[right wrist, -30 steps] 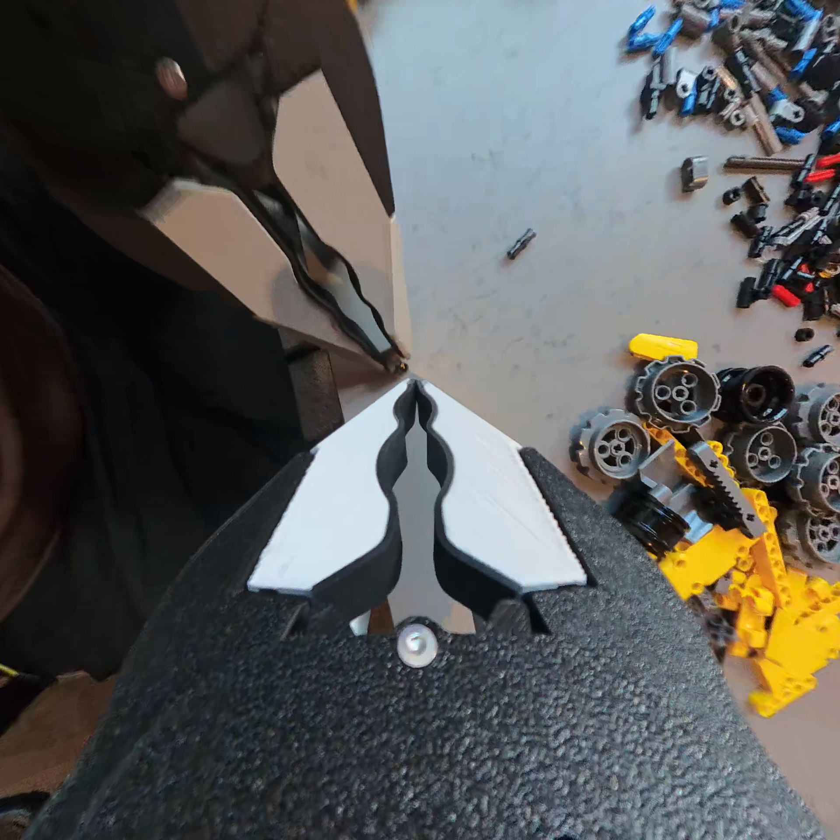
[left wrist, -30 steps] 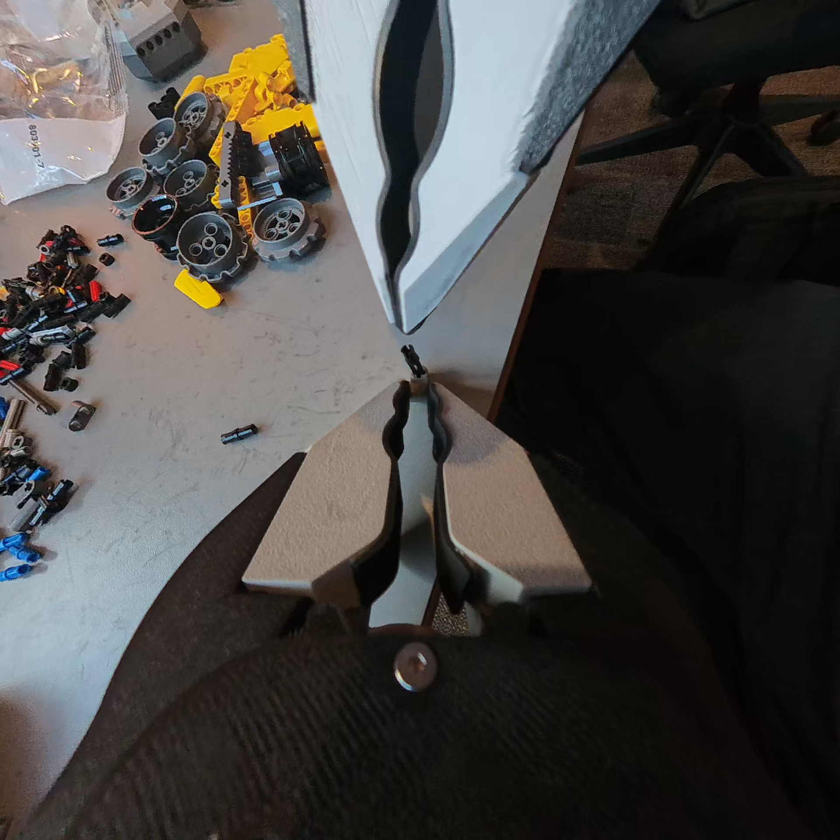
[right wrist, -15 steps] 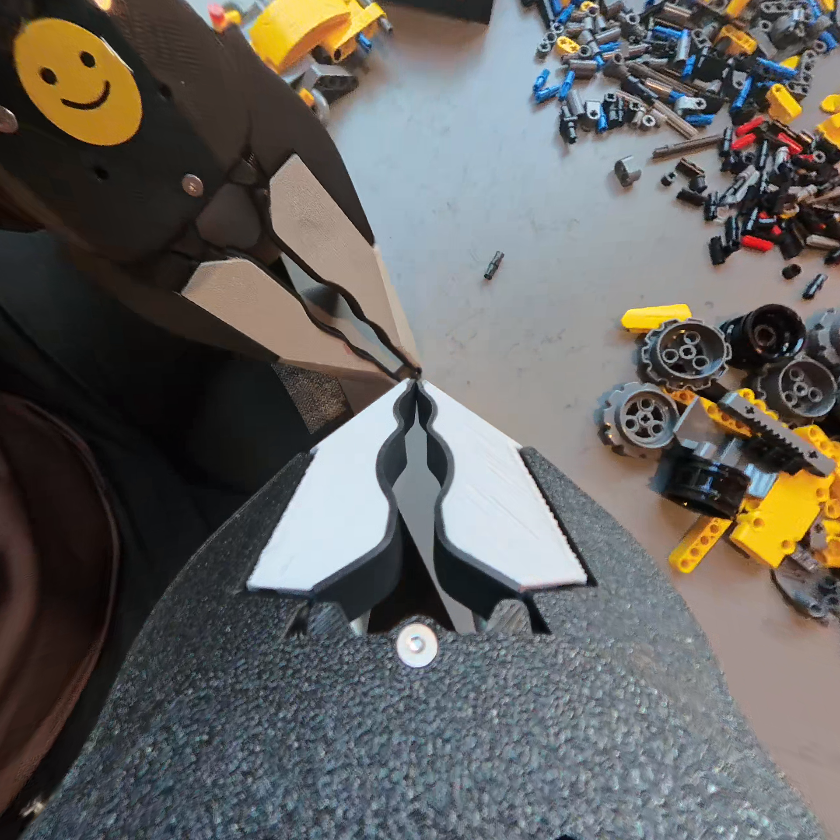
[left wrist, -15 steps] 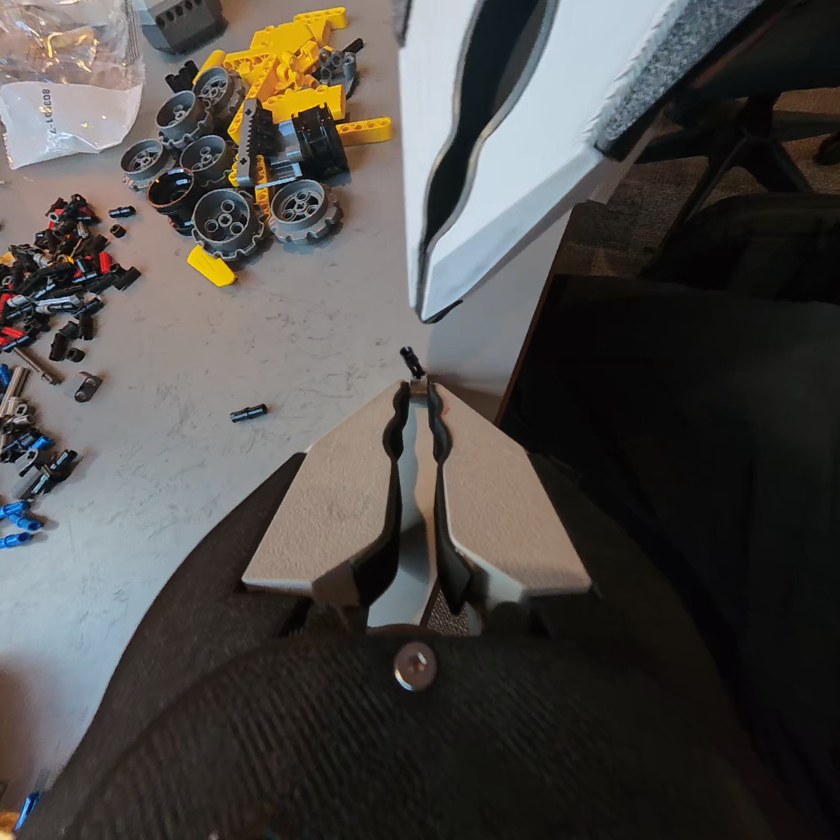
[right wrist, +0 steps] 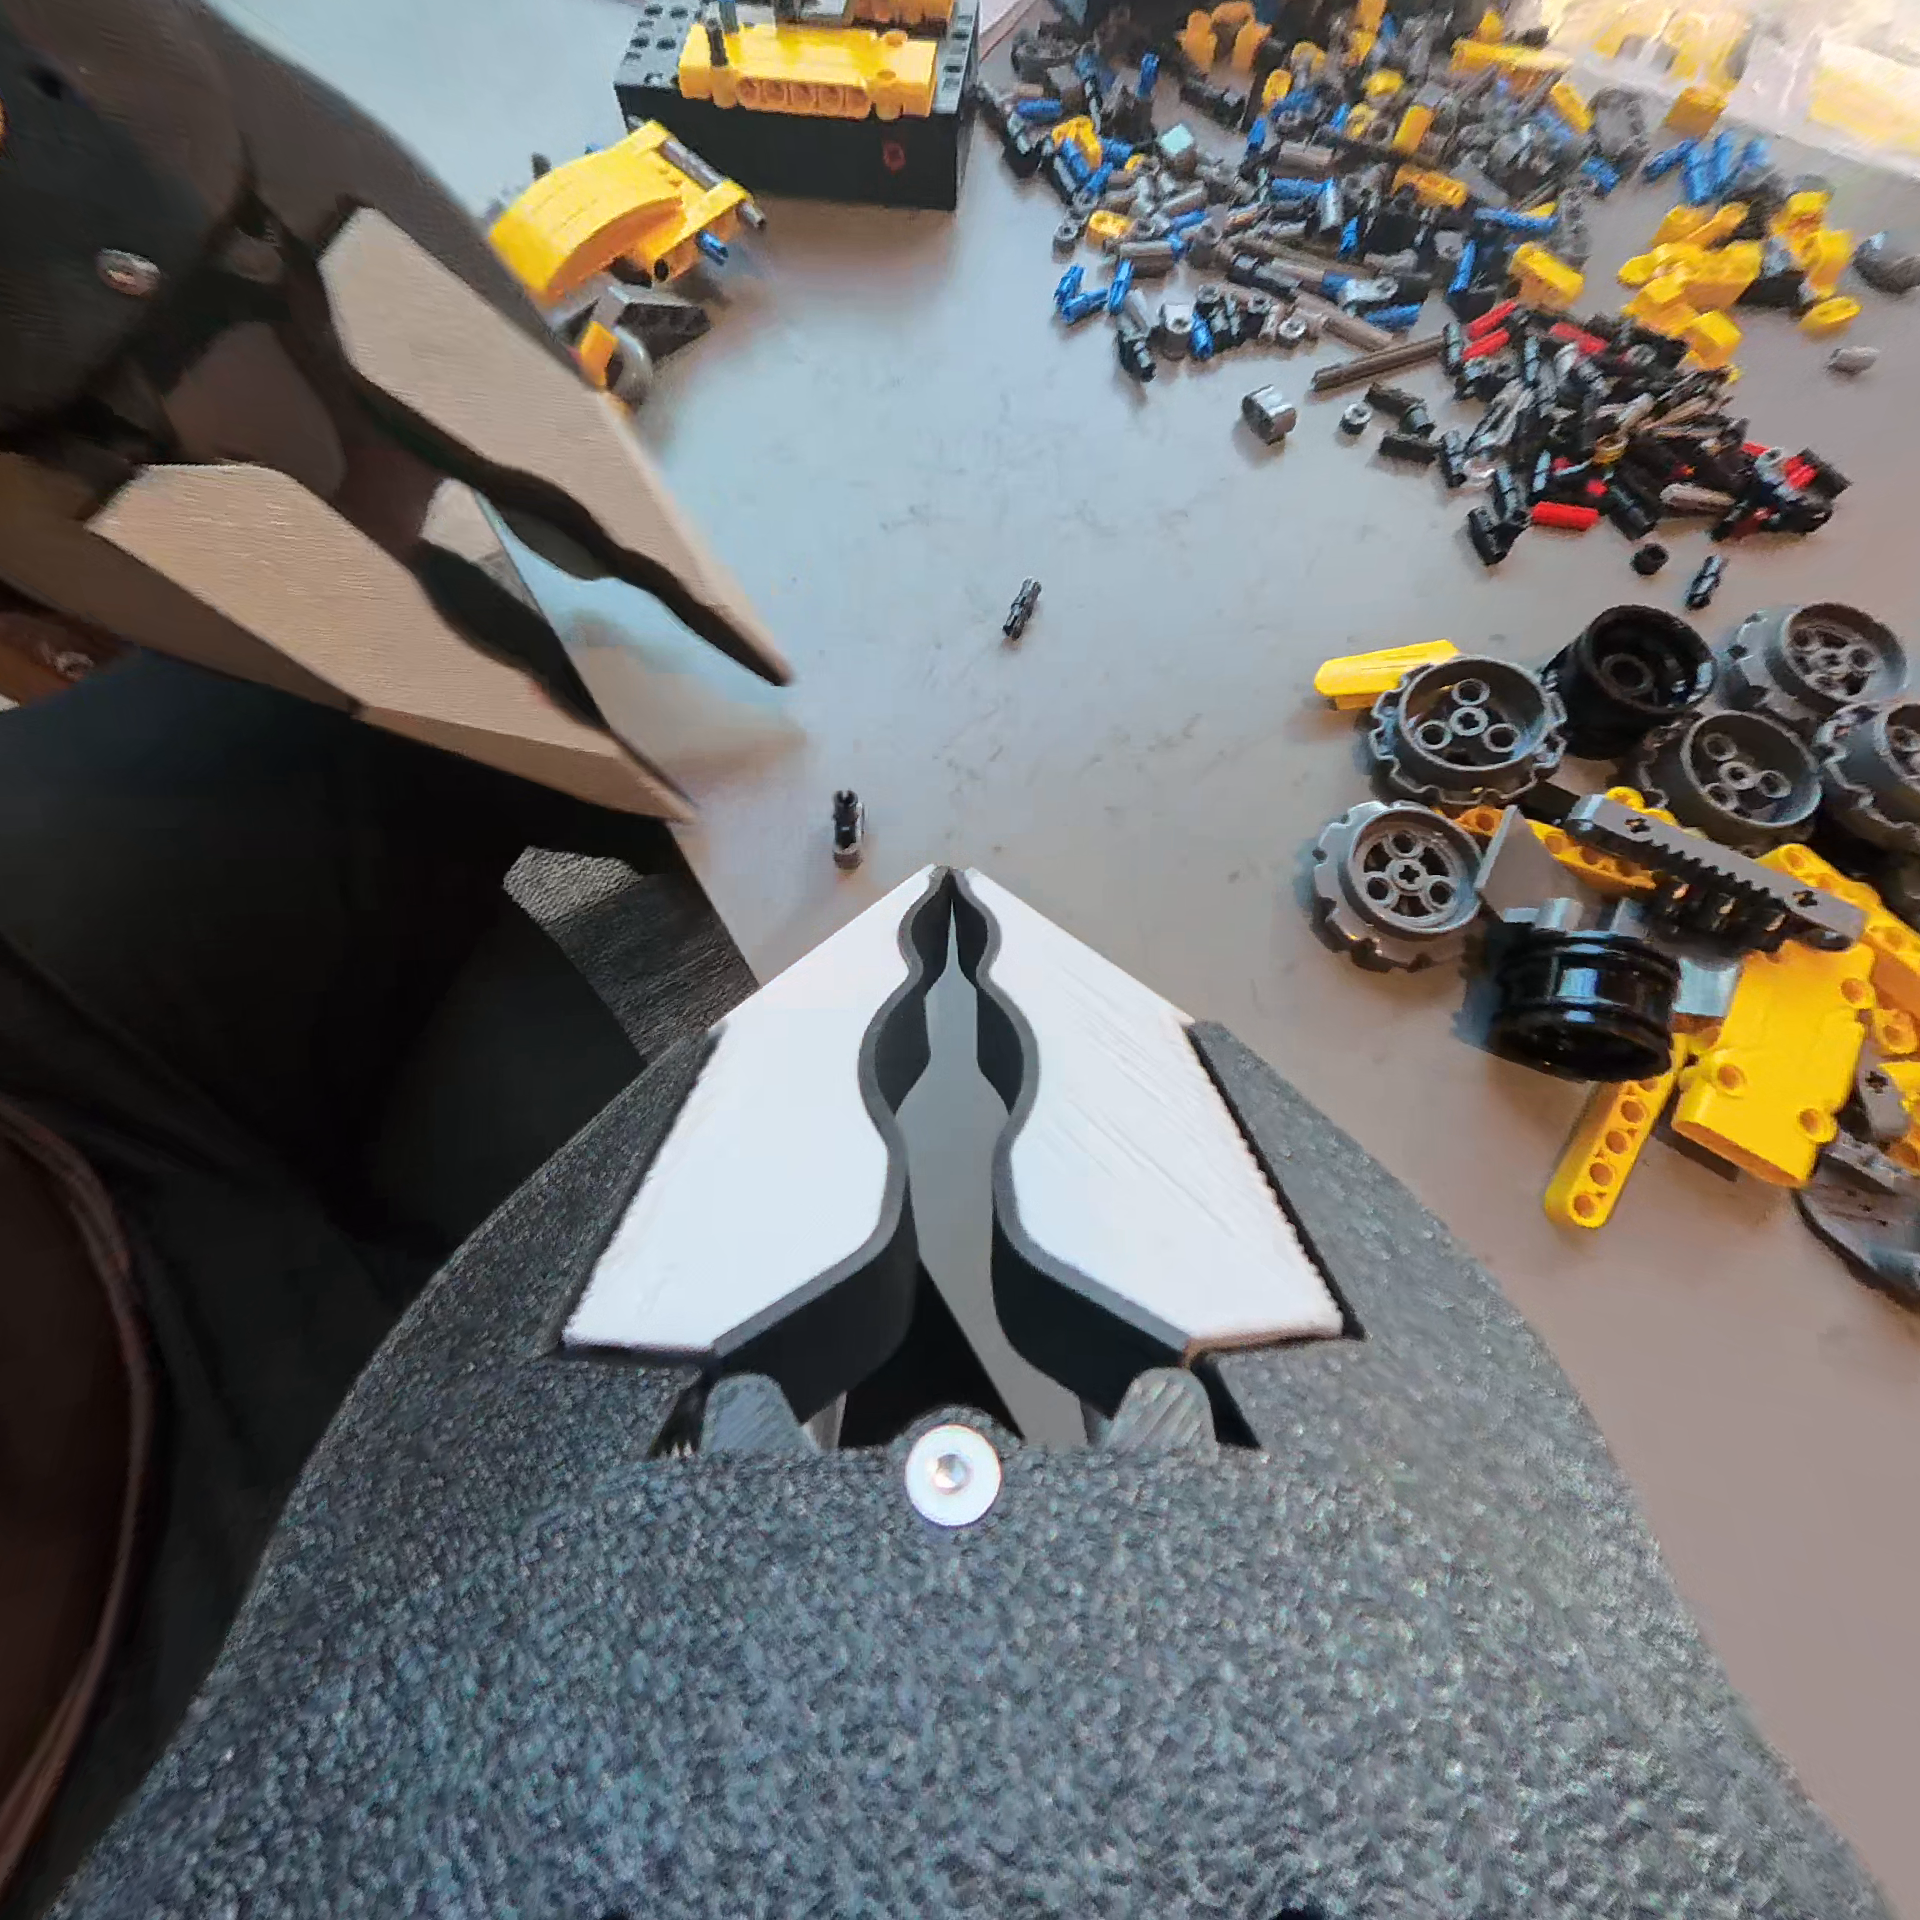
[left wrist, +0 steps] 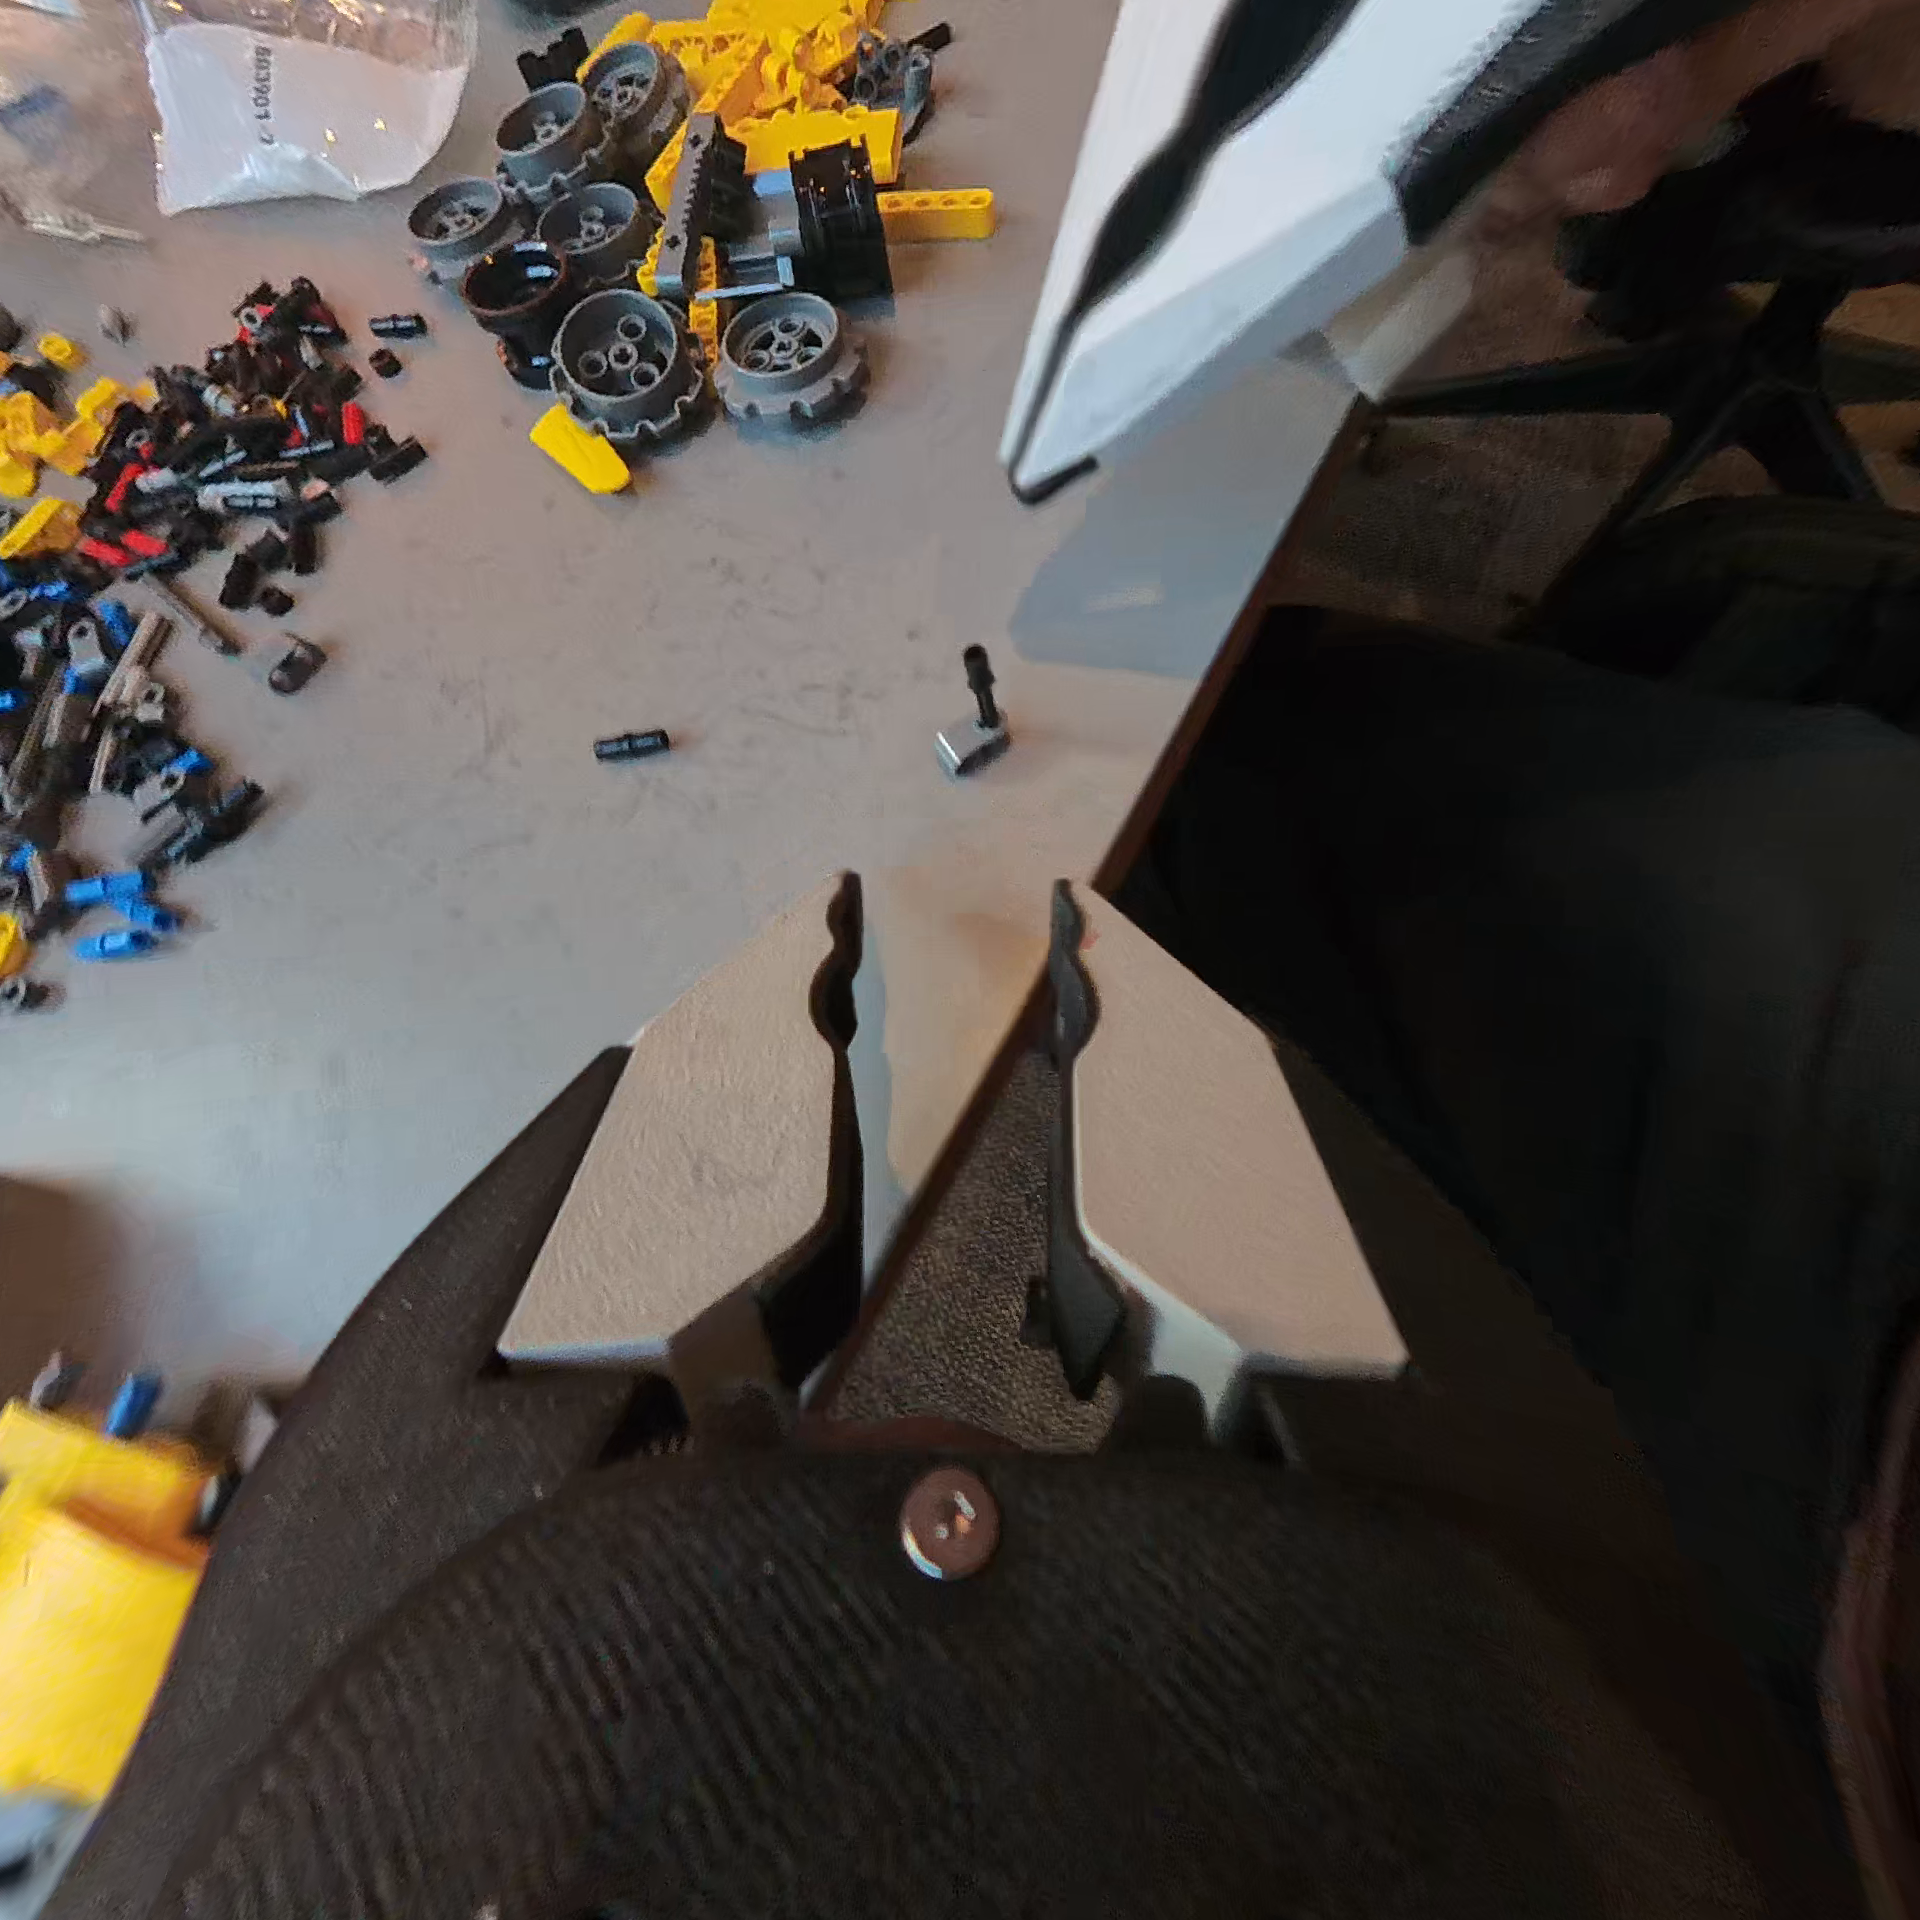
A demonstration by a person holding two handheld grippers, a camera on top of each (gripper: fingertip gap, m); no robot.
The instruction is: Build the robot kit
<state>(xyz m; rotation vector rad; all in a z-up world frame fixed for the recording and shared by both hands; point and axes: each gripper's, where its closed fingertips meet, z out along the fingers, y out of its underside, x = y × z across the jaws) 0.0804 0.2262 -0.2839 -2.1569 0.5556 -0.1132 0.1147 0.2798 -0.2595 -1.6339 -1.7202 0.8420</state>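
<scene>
My left gripper (left wrist: 956, 894) is open and empty, just above the grey table (left wrist: 520, 1039) near its right edge. A small grey connector with a black pin stuck in it (left wrist: 971, 717) lies on the table a little ahead of its fingertips. The right wrist view shows this piece too (right wrist: 848, 831), between the open left gripper (right wrist: 727, 743) and my right gripper (right wrist: 949, 873). My right gripper is shut with nothing between its tips. It also shows in the left wrist view (left wrist: 1044, 478), hanging above the table's edge. A loose black pin (left wrist: 631, 745) lies farther left.
Grey toothed wheels (left wrist: 623, 364) and yellow beams (left wrist: 790, 135) are heaped at the back. Small black, red and blue pins (left wrist: 156, 540) are scattered on the left. A plastic bag (left wrist: 301, 104) lies at the far left. A black chair (left wrist: 1558, 935) stands beyond the table edge. The grippers' ends are close to 7 centimeters from one another.
My left gripper opened and let go of the grey connector with the black pin, which now lies on the table. It drew back. My right gripper stayed shut and moved away to the right.
</scene>
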